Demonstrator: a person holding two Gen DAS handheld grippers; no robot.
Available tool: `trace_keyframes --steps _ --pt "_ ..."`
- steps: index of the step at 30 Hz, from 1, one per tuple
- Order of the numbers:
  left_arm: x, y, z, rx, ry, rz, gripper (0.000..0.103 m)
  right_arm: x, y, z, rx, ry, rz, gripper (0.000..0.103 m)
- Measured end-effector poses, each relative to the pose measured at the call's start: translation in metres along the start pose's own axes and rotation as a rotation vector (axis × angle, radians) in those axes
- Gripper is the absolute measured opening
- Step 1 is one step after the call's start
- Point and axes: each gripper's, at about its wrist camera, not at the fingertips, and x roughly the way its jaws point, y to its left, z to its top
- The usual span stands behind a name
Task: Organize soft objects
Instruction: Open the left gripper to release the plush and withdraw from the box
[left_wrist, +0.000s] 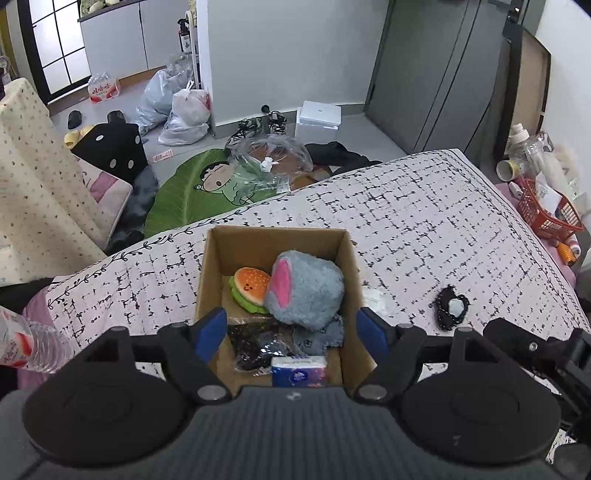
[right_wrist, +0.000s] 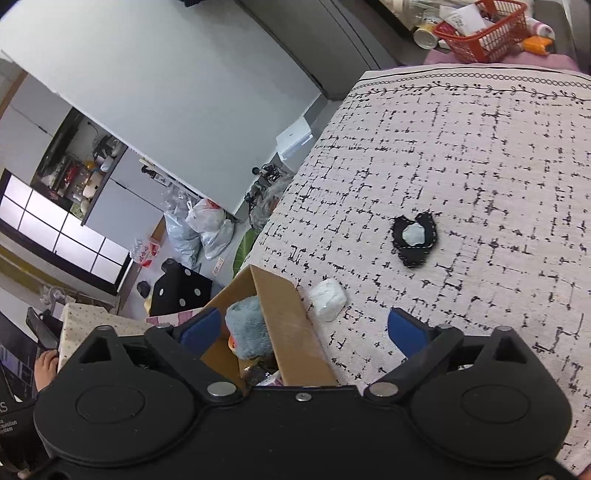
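Observation:
An open cardboard box (left_wrist: 212, 266) stands on the patterned bed cover (left_wrist: 424, 206). Inside lie a grey-blue plush (left_wrist: 310, 291) with a pink patch, a burger plush (left_wrist: 249, 290), a dark wrapped item (left_wrist: 258, 345) and a tissue pack (left_wrist: 299, 373). My left gripper (left_wrist: 293, 330) hangs open above the box with nothing between its blue pads. My right gripper (right_wrist: 304, 328) is open over the box's right wall (right_wrist: 291, 332), empty. A white soft lump (right_wrist: 328, 298) lies just right of the box. Farther right lies a black heart-shaped piece (right_wrist: 415, 236) with a pale centre.
A red basket (left_wrist: 546, 212) with bottles and clutter stands past the bed's right corner. A plastic water bottle (left_wrist: 29, 343) lies at the left. On the floor beyond the bed are a green leaf cushion (left_wrist: 192, 192), plastic bags (left_wrist: 184, 114) and a white box (left_wrist: 317, 120).

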Motion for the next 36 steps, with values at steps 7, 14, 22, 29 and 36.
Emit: trace_keyframes --steps 7,14,22,29,36 --pt "-0.009 -0.023 -0.006 0.039 -0.027 -0.005 0.076 -0.014 -0.018 0.005 0.035 -0.028 -0.012 0.098" --pt "-0.008 -0.045 -0.013 0.075 -0.017 -0.015 0.076 -0.025 -0.037 0.014 0.088 -0.055 -0.017 0.098" --pt "-0.001 -0.069 -0.015 0.146 -0.011 -0.026 0.076 -0.029 -0.053 0.021 0.131 -0.069 -0.02 0.098" --pt "0.009 -0.083 -0.014 0.181 -0.005 -0.044 0.076 -0.025 -0.059 0.023 0.122 -0.064 -0.042 0.098" --pt "0.025 -0.094 -0.016 0.213 0.017 -0.065 0.076 -0.022 -0.067 0.028 0.147 -0.069 -0.031 0.098"
